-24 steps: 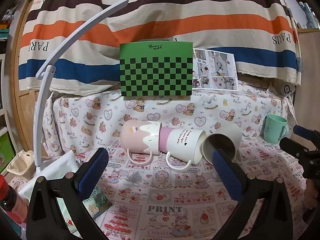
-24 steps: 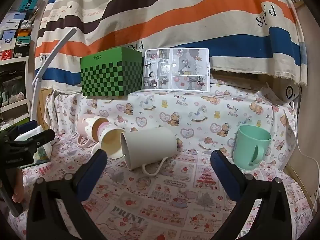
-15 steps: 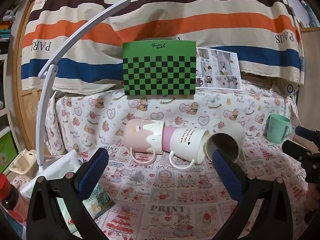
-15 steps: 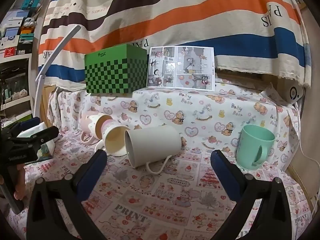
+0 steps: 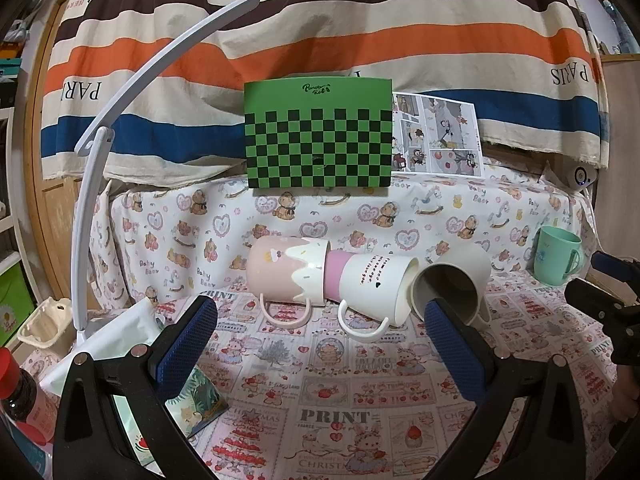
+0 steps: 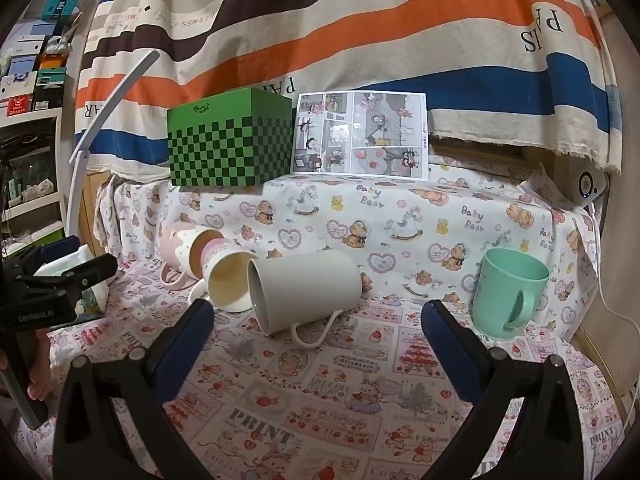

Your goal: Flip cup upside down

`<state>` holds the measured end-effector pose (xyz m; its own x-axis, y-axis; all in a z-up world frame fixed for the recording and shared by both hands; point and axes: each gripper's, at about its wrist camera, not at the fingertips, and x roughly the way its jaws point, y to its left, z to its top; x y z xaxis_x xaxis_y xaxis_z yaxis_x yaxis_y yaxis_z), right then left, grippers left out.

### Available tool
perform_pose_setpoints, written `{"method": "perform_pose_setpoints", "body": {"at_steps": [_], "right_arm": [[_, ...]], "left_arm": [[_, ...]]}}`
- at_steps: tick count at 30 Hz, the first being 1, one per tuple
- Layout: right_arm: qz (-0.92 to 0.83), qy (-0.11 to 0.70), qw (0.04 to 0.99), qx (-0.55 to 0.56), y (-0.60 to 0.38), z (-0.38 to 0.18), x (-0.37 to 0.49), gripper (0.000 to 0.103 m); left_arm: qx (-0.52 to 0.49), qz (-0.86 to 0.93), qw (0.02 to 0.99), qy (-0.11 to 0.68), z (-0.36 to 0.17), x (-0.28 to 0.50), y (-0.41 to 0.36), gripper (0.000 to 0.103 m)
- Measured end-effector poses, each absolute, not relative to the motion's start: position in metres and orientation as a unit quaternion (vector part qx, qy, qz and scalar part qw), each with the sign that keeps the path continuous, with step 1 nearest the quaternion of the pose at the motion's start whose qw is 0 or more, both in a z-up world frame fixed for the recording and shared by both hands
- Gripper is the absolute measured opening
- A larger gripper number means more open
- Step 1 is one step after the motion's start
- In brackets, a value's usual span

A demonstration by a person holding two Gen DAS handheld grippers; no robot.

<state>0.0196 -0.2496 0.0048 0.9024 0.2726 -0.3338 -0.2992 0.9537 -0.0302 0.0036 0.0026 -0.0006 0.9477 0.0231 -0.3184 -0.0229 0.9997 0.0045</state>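
Right wrist view: right gripper [image 6: 316, 324] wide open, empty; left gripper [image 5: 320, 330] likewise. Suggest clamping the upright green cup [image 6: 507, 294] mid-wall, clear of handle, then inverting.

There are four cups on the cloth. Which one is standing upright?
The green cup, alone at the right, stands upright with its mouth up. The pink cup, the white cup with writing and the plain white cup lie on their sides.

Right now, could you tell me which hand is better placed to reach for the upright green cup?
The right. The green cup stands near the right gripper, by its right finger; from the left gripper it sits at the far right edge, beyond the three tipped mugs. Both are open.
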Motion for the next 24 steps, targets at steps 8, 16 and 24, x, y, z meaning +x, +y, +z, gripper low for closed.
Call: {"method": "perform_pose_setpoints", "body": {"at_steps": [8, 16, 24], "right_arm": [[0.146, 0.168, 0.974, -0.038, -0.2508, 0.0041, 0.0205, 0.103], [0.144, 0.168, 0.974, -0.039, -0.2504, 0.0034, 0.0215, 0.103], [0.144, 0.169, 0.974, -0.038, -0.2503, 0.0038, 0.0215, 0.103]], "left_arm": [[0.000, 0.012, 0.987, 0.161, -0.0006, 0.0037, 0.0025, 0.103], [0.001, 0.012, 0.987, 0.162, -0.0005, 0.0039, 0.0026, 0.103], [0.001, 0.012, 0.986, 0.164, -0.0018, 0.0053, 0.0045, 0.103]]}}
